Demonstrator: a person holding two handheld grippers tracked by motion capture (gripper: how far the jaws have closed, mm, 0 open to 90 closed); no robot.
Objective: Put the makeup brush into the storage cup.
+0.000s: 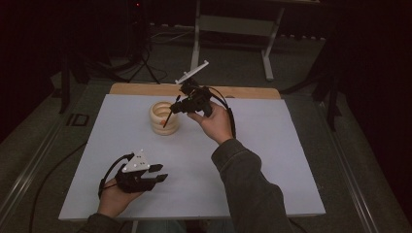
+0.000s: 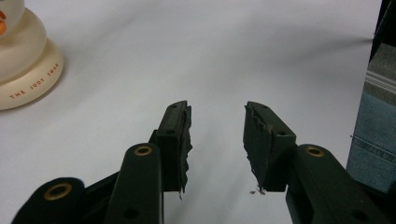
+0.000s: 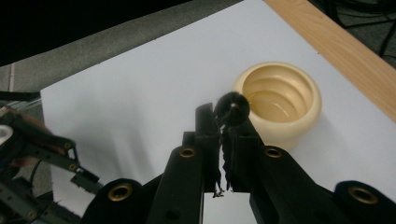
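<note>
Nearest the person, at about seven o'clock on the white rectangular table sheet, the left gripper rests low over the sheet in the left hand, its grey three-cornered plate on top. In the left gripper view its two black jaws stand wide apart with bare sheet between them, gripping nothing. At ten o'clock in that view, cut off by the frame's edge, sits the base of the cream ribbed round holder, with small lettering on its lowest ring; its top lies outside the picture.

Farther out, toward twelve o'clock of the sheet, the right hand in a dark grey sleeve holds the right gripper above the table. Its jaws are pressed nearly together on a thin black pen-like stick, which slants down at the holder's mouth. In the right gripper view the stick is seen end-on as a dark round tip, so its length is hidden; whether its lower end touches the holder cannot be told.

The holder stands upright near the sheet's far edge, at eleven o'clock, its hollow showing stepped rings inside. Beyond it runs the light wooden table edge; the room behind is too dark to make out.
</note>
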